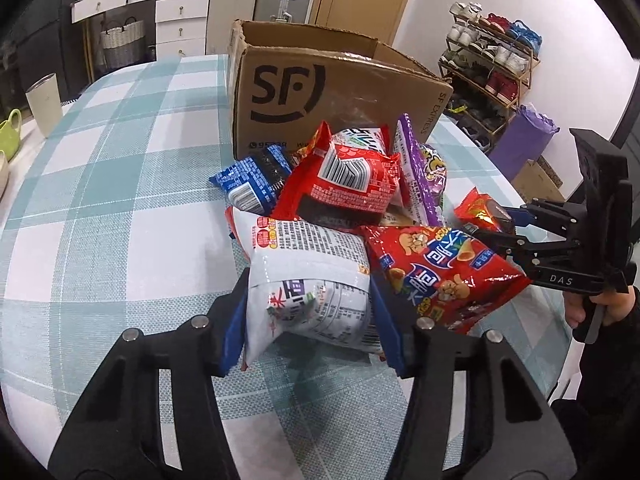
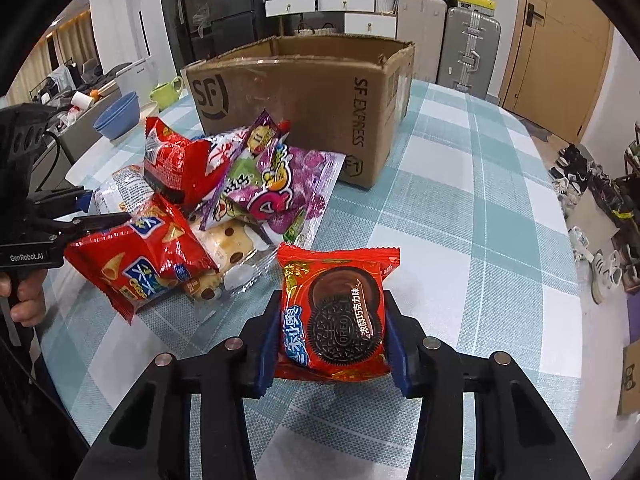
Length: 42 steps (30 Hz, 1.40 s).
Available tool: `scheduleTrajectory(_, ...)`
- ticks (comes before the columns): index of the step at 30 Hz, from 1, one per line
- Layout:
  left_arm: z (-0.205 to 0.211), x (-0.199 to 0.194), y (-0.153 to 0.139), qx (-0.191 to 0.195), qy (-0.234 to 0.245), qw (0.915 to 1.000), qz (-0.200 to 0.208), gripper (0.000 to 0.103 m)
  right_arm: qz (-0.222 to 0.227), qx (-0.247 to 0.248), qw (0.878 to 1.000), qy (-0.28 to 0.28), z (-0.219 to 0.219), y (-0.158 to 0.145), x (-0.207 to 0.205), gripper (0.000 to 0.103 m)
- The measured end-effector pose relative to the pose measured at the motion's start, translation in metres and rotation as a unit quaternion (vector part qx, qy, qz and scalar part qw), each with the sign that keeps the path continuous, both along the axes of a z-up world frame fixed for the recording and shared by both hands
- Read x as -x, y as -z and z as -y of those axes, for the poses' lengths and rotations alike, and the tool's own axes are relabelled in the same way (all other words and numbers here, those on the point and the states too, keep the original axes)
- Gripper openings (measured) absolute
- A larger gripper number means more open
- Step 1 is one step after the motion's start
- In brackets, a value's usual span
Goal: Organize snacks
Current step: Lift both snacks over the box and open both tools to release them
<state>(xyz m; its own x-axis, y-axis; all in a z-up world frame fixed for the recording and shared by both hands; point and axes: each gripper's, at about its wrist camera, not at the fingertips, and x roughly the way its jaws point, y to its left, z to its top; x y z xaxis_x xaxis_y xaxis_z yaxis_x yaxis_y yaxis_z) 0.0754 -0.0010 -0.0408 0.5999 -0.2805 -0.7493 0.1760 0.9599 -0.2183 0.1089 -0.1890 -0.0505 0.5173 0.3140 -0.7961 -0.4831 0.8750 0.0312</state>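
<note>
A pile of snack packets lies on the checked tablecloth in front of an open SF cardboard box (image 1: 320, 92) (image 2: 304, 96). My left gripper (image 1: 308, 300) is shut on a white snack bag (image 1: 304, 280) at the near edge of the pile; it also shows in the right wrist view (image 2: 86, 210). My right gripper (image 2: 332, 332) is shut on a red Oreo packet (image 2: 336, 312) and holds it beside the pile; it also shows in the left wrist view (image 1: 490, 222). A red chip bag (image 1: 436, 268) (image 2: 140, 256), a red packet (image 1: 352, 180) and a purple packet (image 2: 288, 188) lie in the pile.
A blue packet (image 1: 252, 180) lies at the pile's left. A cream cup (image 1: 44, 100), a green mug (image 2: 168, 92) and blue bowls (image 2: 118, 116) stand at the table's far side. The tablecloth (image 2: 460, 220) stretches to the right of the box. A shoe rack (image 1: 488, 64) stands beyond the table.
</note>
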Motion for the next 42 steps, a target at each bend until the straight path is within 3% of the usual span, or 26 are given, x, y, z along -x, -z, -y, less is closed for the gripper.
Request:
scheduleTrajectory(21, -0.021, 0.033, -0.055, 0.026, -0.032, 0.9962, 0.077, 0.052, 0.074, -0.086, 0.993, 0.026, 0.006, -0.039, 0.006, 0.046)
scheduleTrajectory(42, -0.007, -0.013, -0.11, 0.013, -0.038, 0.9923, 0.117, 0.052, 0.124, -0.111, 0.986, 0.017, -0.004, -0.096, -0.013, 0.046)
